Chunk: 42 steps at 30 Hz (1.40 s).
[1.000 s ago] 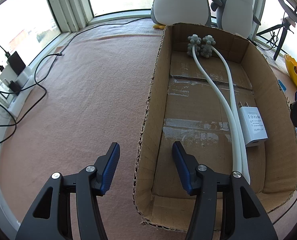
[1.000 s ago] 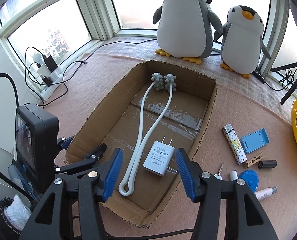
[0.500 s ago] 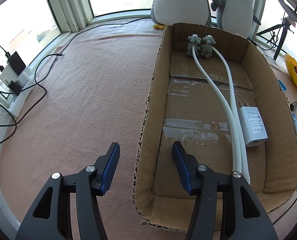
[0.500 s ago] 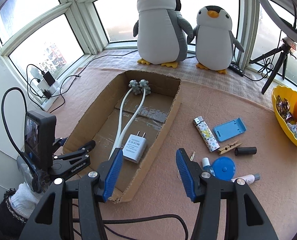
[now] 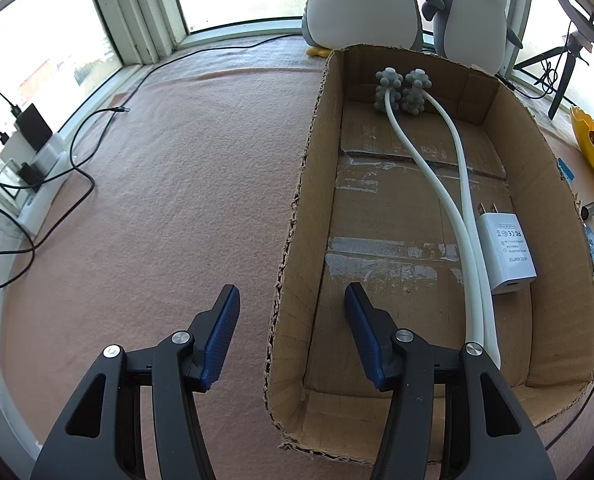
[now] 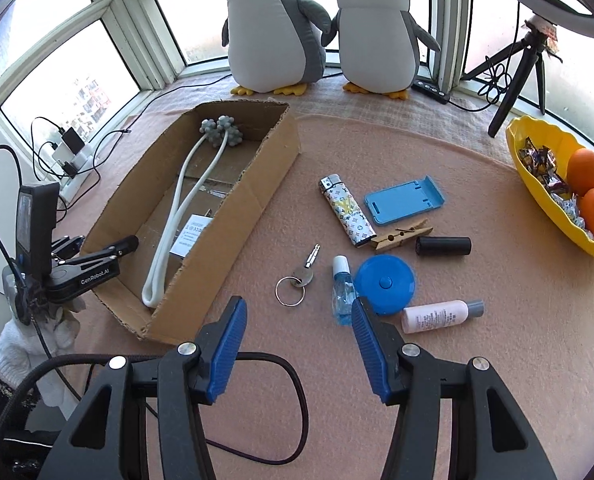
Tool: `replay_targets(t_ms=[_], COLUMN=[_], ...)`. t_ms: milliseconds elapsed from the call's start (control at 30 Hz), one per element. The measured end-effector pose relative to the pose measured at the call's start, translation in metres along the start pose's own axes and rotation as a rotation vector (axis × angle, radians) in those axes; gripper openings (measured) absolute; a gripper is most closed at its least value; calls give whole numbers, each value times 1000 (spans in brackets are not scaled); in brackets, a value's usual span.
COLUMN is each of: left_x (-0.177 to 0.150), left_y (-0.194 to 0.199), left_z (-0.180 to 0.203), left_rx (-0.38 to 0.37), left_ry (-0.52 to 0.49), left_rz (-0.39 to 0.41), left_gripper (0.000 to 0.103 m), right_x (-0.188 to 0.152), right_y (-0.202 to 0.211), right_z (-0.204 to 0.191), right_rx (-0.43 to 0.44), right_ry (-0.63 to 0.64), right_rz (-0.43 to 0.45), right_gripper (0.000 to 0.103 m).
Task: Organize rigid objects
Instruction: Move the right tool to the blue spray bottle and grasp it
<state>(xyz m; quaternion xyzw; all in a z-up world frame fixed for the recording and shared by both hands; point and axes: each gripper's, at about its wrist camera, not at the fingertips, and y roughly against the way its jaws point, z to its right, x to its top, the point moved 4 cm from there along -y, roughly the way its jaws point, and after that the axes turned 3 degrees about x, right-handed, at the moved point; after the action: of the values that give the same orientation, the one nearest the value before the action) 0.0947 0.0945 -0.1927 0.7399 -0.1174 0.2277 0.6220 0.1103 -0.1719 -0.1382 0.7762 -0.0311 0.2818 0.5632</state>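
A cardboard box (image 5: 301, 216) (image 6: 233, 216) holds a white massager (image 5: 457, 200) (image 6: 173, 220) with grey knobbly heads and a white charger (image 5: 505, 252) (image 6: 191, 234). My left gripper (image 5: 293, 320) is open, its jaws either side of the box's left wall near the front corner; it also shows in the right wrist view (image 6: 109, 252). My right gripper (image 6: 299, 332) is open and empty over the mat. Ahead of it lie a key on a ring (image 6: 297, 280), a small blue bottle (image 6: 341, 294), a blue round case (image 6: 384, 284), a pink bottle (image 6: 437, 316), a lighter (image 6: 347, 210), a blue phone stand (image 6: 403, 200), a clothespin (image 6: 401, 234) and a black cylinder (image 6: 443, 246).
Two plush penguins (image 6: 273, 28) (image 6: 377, 36) stand behind the box by the window. A yellow bowl (image 6: 537, 188) with oranges and sweets sits at the right. A tripod (image 6: 517, 68) stands at the back right. A power strip with cables (image 5: 29, 160) lies at the left. A black cable (image 6: 281, 392) loops near me.
My right gripper has swung right, from over the box to over the loose objects on the mat. My left gripper has stayed still at the box's left wall.
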Motion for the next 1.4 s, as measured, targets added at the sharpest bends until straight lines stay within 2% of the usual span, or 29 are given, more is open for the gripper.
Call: replay_targets(t_ms=[167, 733, 1267, 1400], left_x=[0, 0, 0, 0], left_y=[0, 0, 0, 0], left_z=[0, 0, 0, 0], left_rx=[2, -2, -3, -5], left_ry=[-1, 6, 10, 12], left_rz=[0, -5, -6, -7], left_gripper=[54, 54, 54, 54], right_x=[-3, 0, 7, 11], right_y=[-11, -42, -59, -64], right_z=[12, 28, 25, 22], right_rx=[-2, -22, -48, -63], right_ry=[-25, -54, -30, -10], right_rz=[-28, -98, -130, -141], right_gripper=[38, 24, 23, 19])
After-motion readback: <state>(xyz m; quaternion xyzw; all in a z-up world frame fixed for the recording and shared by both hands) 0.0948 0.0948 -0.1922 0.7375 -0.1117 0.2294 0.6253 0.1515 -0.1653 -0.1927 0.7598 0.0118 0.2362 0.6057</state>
